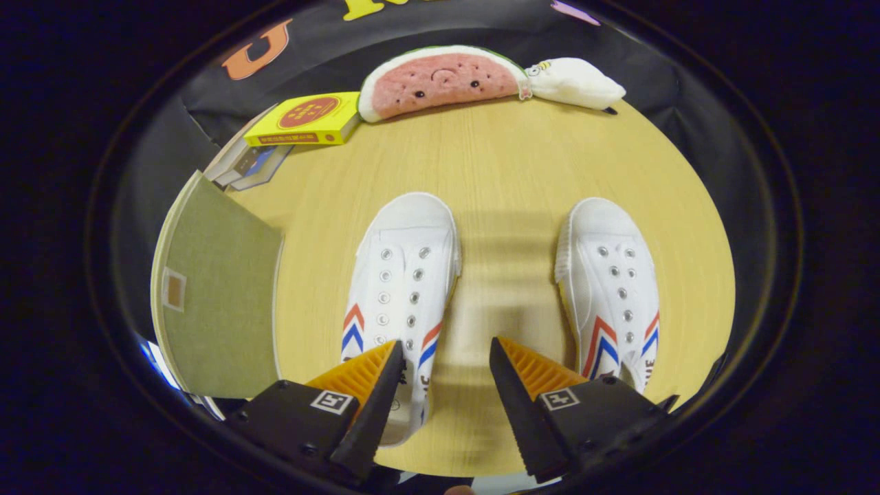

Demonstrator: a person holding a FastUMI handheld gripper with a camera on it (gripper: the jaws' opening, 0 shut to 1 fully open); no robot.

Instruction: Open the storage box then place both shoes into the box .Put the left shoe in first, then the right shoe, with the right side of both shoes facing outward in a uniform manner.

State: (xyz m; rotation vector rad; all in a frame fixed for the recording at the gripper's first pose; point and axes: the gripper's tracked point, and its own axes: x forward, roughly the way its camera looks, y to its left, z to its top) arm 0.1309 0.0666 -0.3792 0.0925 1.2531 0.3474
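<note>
In the gripper view, the hand-held gripper (445,354) hung above a round, pale wooden table (509,158) with its two fingers spread wide and nothing between them but bare tabletop. Two white canvas shoes with metal eyelets and red-and-blue chevron stripes lay side by side on the table, toes pointing away from the gripper and well apart from each other. The left-hand white shoe (402,275) ran just beside the left finger, whose tip overlapped its heel end in the picture; whether they touched could not be told. The right-hand white shoe (612,282) lay just outside the right finger.

To the left of the shoes stood a grey-green fabric storage box (220,302) with a small tag on its lid; the lid lay flat, and the box looked closed. Beyond it, at the far edge of the table, a yellow rectangular carton (306,118) rested on a stack of flat books (247,165). Beside the carton lay a watermelon-slice plush toy (440,79), and next to that a white plush toy (574,82).
</note>
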